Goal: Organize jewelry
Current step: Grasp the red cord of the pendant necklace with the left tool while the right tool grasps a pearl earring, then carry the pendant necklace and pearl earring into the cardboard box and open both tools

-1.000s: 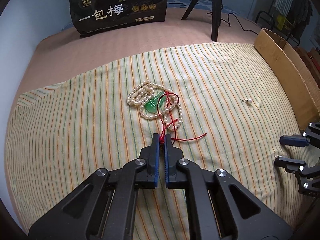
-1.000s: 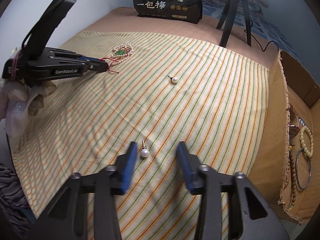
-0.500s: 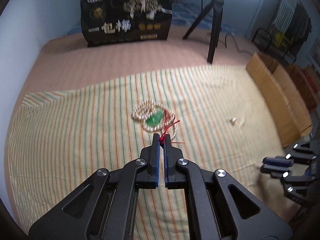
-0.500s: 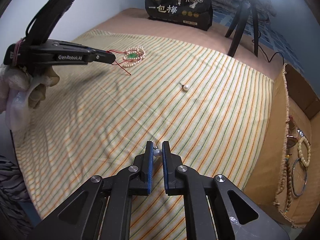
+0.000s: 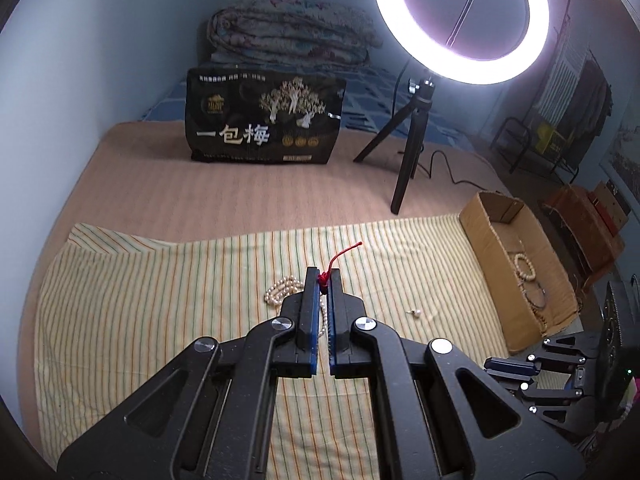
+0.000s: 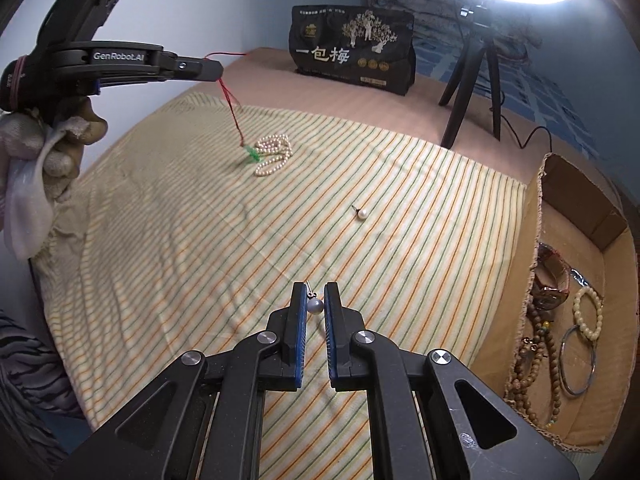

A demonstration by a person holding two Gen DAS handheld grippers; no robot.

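Tools first: the left tool [image 5: 323, 280] is clamped on the knot of a red cord [image 6: 231, 101], raised so the green pendant [image 6: 253, 155] hangs clear of the pearl necklace [image 6: 274, 153] lying on the striped cloth [image 6: 180, 240] (probably to avoid dragging the strand). The right tool [image 6: 315, 300] pinches a pearl stud earring [image 6: 315, 305] by its bead, held low above the cloth. Another pearl stud [image 6: 361, 213] lies apart, and the cardboard box [image 6: 536, 208] of bracelets waits alongside.
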